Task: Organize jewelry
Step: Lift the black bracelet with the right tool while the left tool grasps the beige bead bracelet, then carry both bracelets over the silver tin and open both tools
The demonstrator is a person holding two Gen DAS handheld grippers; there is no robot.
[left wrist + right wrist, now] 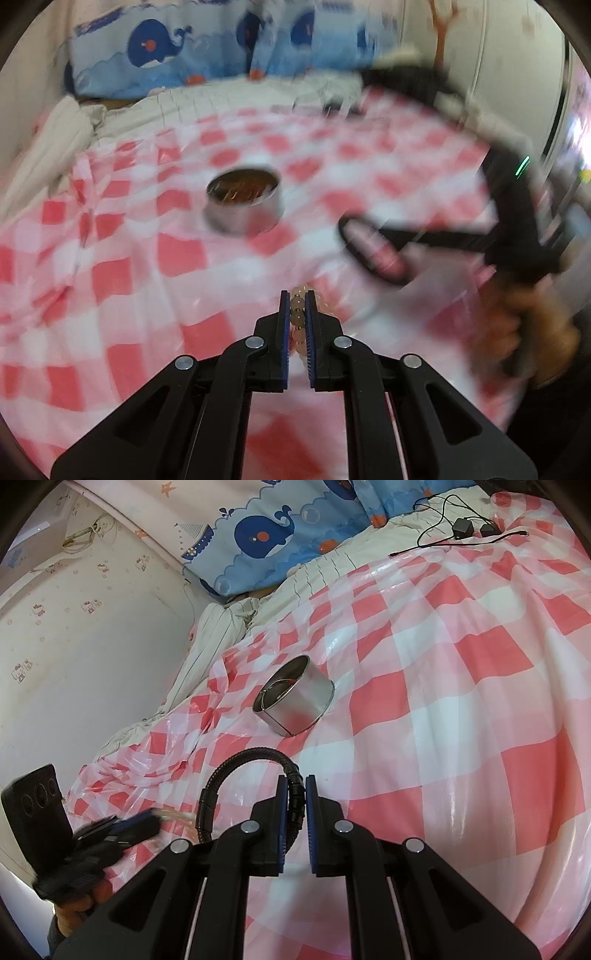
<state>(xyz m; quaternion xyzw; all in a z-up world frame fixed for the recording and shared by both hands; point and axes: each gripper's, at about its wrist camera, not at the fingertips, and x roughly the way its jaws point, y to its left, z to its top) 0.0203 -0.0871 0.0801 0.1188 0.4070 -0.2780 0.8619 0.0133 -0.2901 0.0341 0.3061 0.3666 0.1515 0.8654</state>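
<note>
My left gripper (297,295) is shut on a pale beaded bracelet (297,306), held above the red-and-white checked cloth (129,280). A round metal tin (244,201) stands open ahead of it, with something brown inside. My right gripper (296,781) is shut on a black ribbed bangle (236,764) that loops out to the left. The same tin (295,699) shows ahead in the right wrist view. The right gripper appears blurred at the right of the left wrist view (373,254), with the bangle in it. The left gripper shows blurred at lower left of the right wrist view (147,821).
A blue whale-print pillow (280,535) and beige bedding (221,627) lie at the far edge by the wall. Black cables and adapters (465,526) lie at the far right of the cloth.
</note>
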